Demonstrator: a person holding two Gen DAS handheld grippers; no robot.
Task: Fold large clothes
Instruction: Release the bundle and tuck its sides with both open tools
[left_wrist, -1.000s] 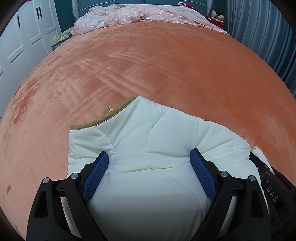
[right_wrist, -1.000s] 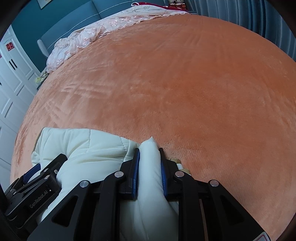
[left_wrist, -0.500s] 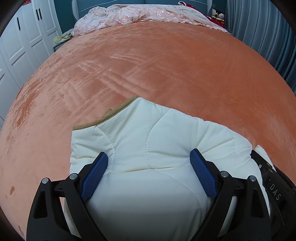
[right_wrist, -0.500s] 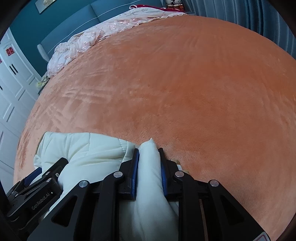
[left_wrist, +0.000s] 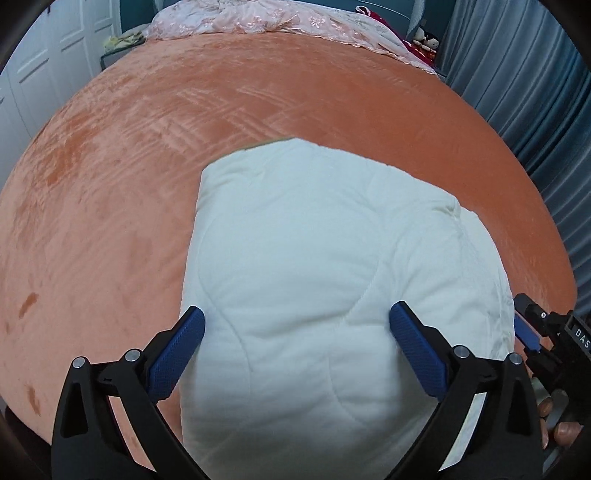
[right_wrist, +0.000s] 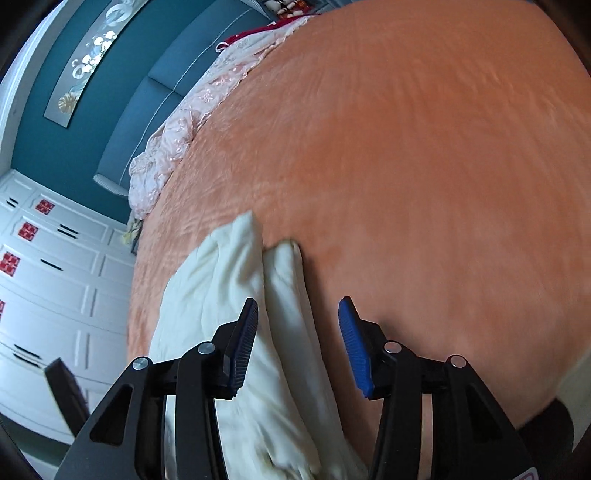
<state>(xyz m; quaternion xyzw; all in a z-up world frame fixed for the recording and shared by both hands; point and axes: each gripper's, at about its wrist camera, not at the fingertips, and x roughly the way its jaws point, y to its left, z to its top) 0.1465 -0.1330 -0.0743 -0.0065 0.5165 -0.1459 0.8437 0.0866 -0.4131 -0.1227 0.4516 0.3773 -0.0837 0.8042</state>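
Observation:
A cream quilted padded garment (left_wrist: 325, 280) lies folded in a thick bundle on the orange bed cover (left_wrist: 184, 122). My left gripper (left_wrist: 295, 350) is open, its blue pads wide apart just above the near part of the bundle. My right gripper (right_wrist: 299, 347) is open at the bundle's right edge, with a fold of the garment (right_wrist: 280, 295) lying loose between its pads. The right gripper's tip also shows in the left wrist view (left_wrist: 532, 332), beside the bundle.
A pink embroidered quilt (left_wrist: 280, 18) is heaped at the far end of the bed. White wardrobe doors (right_wrist: 44, 280) stand on the left and grey-blue curtains (left_wrist: 535, 92) on the right. A teal wall with a headboard (right_wrist: 122, 110) is behind the bed.
My right gripper has opened and let go of the garment fold, and has tilted. The left view has lifted and shifted, so more of the folded bundle shows.

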